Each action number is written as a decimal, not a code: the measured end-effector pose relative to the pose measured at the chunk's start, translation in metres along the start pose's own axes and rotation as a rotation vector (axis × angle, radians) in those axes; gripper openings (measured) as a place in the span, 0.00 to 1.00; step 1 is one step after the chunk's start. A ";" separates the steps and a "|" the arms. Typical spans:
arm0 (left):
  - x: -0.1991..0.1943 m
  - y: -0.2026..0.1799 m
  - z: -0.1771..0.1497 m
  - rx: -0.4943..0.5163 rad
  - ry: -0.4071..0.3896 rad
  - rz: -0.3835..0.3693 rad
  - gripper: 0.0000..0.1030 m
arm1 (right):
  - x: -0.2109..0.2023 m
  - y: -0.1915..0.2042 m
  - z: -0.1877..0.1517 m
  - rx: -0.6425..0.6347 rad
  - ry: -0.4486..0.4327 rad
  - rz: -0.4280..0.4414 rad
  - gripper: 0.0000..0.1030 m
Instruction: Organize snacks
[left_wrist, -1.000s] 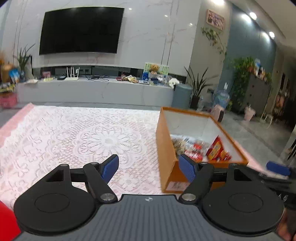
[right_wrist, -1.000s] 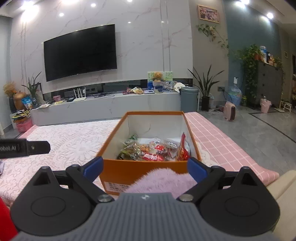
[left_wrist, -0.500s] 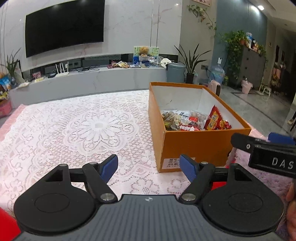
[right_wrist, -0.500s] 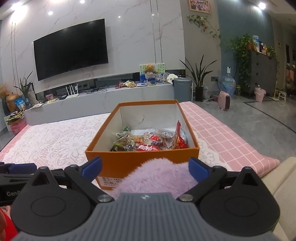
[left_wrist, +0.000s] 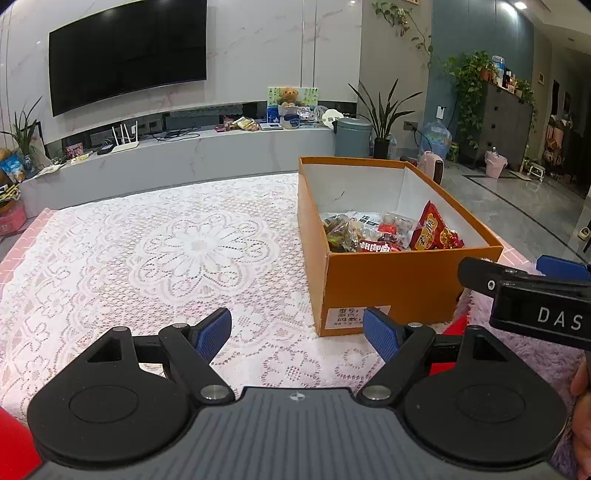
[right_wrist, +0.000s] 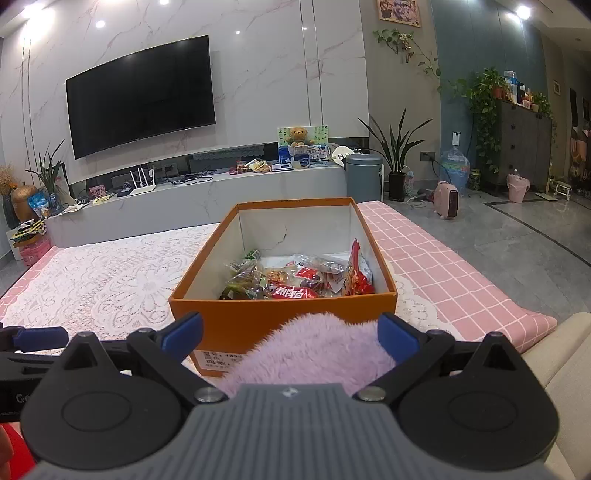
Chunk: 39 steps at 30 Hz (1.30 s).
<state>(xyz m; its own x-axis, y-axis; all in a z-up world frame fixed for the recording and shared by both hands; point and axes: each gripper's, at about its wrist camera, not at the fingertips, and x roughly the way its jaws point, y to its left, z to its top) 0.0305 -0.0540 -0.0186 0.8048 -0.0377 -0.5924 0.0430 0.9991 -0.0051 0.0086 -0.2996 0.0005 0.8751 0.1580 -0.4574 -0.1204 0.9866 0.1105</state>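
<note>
Two empty grippers held before a box of snacks

The left gripper (left_wrist: 297, 330), jaws just opened wide and empty, and the right gripper (right_wrist: 290, 332), also spread, are held low. Beyond, snack packets (right_wrist: 299, 278) are gathered inside an orange box (right_wrist: 258, 325) at the table's (left_wrist: 147, 258) right edge, apparently already tidied.

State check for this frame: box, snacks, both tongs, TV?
Box: lidless, upright on the lace cloth.
Snacks: piled inside the box, at its near end.
Left tongs: open, empty, jaws just opened wider.
Right tongs: open, gripping nothing; purple fluffy fabric sits between the jaws.
TV: off.
</note>
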 end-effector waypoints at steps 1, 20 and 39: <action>0.000 0.000 0.000 -0.001 0.003 0.000 0.92 | 0.000 0.000 0.000 0.000 0.000 0.000 0.96; 0.002 0.001 0.002 0.016 0.020 0.007 0.92 | 0.001 0.000 0.000 -0.002 -0.001 0.000 0.96; 0.001 0.004 0.001 0.008 0.027 0.017 0.92 | 0.001 0.000 0.000 -0.007 -0.003 0.000 0.96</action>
<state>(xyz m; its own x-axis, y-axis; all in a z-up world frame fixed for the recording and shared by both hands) 0.0321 -0.0504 -0.0187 0.7894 -0.0203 -0.6136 0.0348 0.9993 0.0118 0.0088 -0.2995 -0.0002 0.8764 0.1575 -0.4551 -0.1231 0.9869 0.1045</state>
